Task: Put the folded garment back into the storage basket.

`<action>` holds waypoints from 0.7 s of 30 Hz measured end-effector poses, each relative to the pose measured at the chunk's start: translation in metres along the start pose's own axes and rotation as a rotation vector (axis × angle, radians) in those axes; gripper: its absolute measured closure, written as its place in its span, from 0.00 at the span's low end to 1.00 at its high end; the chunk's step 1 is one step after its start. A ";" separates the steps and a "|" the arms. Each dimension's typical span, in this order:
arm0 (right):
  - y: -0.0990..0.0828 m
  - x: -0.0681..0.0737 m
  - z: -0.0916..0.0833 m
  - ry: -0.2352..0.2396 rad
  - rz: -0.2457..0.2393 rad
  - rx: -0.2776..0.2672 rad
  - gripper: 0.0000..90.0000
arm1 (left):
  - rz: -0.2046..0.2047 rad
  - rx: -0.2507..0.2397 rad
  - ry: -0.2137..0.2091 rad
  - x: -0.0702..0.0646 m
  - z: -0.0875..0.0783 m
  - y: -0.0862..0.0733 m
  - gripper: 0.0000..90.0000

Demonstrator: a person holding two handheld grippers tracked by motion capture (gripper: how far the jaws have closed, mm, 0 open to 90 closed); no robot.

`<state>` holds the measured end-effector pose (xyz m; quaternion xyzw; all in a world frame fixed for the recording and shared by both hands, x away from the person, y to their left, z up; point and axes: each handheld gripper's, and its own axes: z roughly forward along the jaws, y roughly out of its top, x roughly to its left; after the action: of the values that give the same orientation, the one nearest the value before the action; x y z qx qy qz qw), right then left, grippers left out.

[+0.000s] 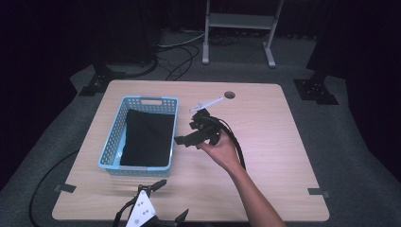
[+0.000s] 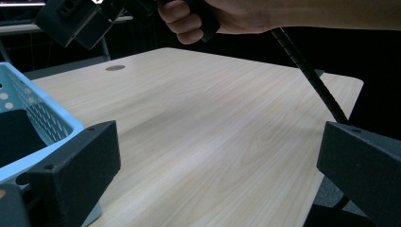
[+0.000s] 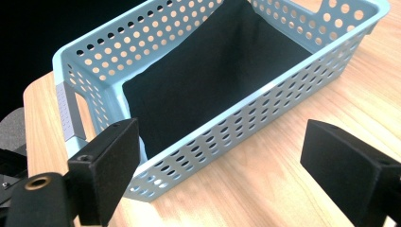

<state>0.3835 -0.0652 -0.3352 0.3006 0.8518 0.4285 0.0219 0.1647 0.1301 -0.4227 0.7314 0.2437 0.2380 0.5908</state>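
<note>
Seen from above: a light wooden table [image 1: 265, 142] carrying a pale blue perforated basket [image 1: 109, 146] toward its left half, lined with a black cloth [image 1: 147, 137] that covers the floor of the basket. Just right of the basket, lifted clear of the tabletop, the right gripper [image 1: 185, 140], gripped by the right hand [image 1: 222, 150] with a ribbed black cable [image 1: 238, 144] trailing back along the forearm. Beyond it, near a round grommet hole [image 1: 229, 94], a small white syringe [image 1: 206, 104] lying flat on the wood. At the near edge, resting on the table with no hand on it, the left gripper [image 1: 173, 201], its white plate [image 1: 141, 212] facing up. From the right gripper view: both black jaws spread wide with nothing between them, aimed down at the basket's long side wall [image 3: 246, 118] (cloth and wood grain plainly visible in the gap). From the left gripper view: jaws likewise wide apart and empty, bare tabletop [image 2: 213, 142] between them, a corner of the basket at left, the right hand [image 2: 222, 16] above.
</note>
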 end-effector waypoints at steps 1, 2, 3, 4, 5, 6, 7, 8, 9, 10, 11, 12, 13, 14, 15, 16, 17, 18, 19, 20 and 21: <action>0.000 0.000 -0.001 0.001 0.005 -0.001 0.14 | 0.000 0.000 -0.001 0.000 0.000 0.000 0.00; -0.001 -0.001 -0.001 -0.001 0.002 -0.003 0.14 | 0.000 0.000 -0.001 0.000 0.000 0.000 0.00; -0.001 -0.001 -0.002 -0.003 0.004 -0.002 0.14 | 0.001 0.001 0.000 0.000 0.000 0.000 0.00; -0.001 -0.001 -0.002 -0.004 0.003 -0.001 0.14 | 0.001 0.002 0.000 0.000 0.000 0.000 0.00; -0.002 -0.002 -0.002 -0.005 0.004 0.000 0.14 | 0.002 0.002 -0.001 0.000 0.000 0.000 0.00; -0.002 -0.002 -0.003 -0.005 0.005 -0.001 0.14 | 0.001 0.002 -0.001 0.000 0.000 0.000 0.00; -0.003 -0.002 -0.003 -0.006 0.006 -0.003 0.14 | 0.002 0.002 -0.001 0.000 0.000 0.000 0.00; -0.003 -0.002 -0.003 -0.007 0.006 -0.003 0.14 | 0.003 0.002 -0.001 0.000 0.000 0.000 0.00; -0.004 -0.002 -0.004 -0.009 0.006 -0.002 0.14 | 0.002 0.001 -0.001 0.000 0.000 0.000 0.00; -0.004 -0.003 -0.004 -0.010 0.004 -0.002 0.14 | 0.003 0.002 -0.001 0.000 0.000 0.000 0.00; -0.005 -0.003 -0.004 -0.011 0.004 -0.002 0.14 | 0.002 0.001 0.000 0.000 0.000 0.000 0.00; -0.005 -0.003 -0.005 -0.013 0.005 -0.002 0.14 | 0.002 0.002 -0.001 0.000 0.000 0.000 0.00; -0.006 -0.004 -0.005 -0.013 0.006 -0.003 0.14 | 0.002 0.001 -0.001 0.000 0.000 0.000 0.00; -0.006 -0.004 -0.006 -0.015 0.007 -0.003 0.14 | 0.002 0.002 -0.002 0.000 0.000 0.000 0.00; -0.007 -0.005 -0.006 -0.017 0.007 -0.002 0.14 | 0.002 0.002 -0.001 0.000 0.000 0.000 0.00; -0.008 -0.005 -0.007 -0.017 0.009 -0.004 0.14 | 0.002 0.002 -0.001 0.000 0.000 0.000 0.00; -0.008 -0.006 -0.007 -0.018 0.010 -0.003 0.14 | 0.002 0.001 -0.001 0.000 0.000 0.000 0.00; -0.009 -0.006 -0.008 -0.019 0.010 -0.004 0.14 | 0.002 0.002 -0.001 -0.001 0.001 0.000 0.00; -0.009 -0.007 -0.009 -0.021 0.013 -0.004 0.14 | 0.002 0.003 -0.002 -0.001 0.001 0.000 0.00; -0.009 -0.007 -0.009 -0.022 0.013 -0.005 0.14 | 0.002 0.003 -0.002 -0.001 0.001 0.000 0.00; -0.010 -0.008 -0.010 -0.022 0.013 -0.007 0.14 | 0.001 0.003 -0.003 -0.001 0.001 0.000 0.00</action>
<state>0.3819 -0.0807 -0.3381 0.3107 0.8481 0.4283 0.0293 0.1648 0.1292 -0.4230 0.7327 0.2427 0.2369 0.5899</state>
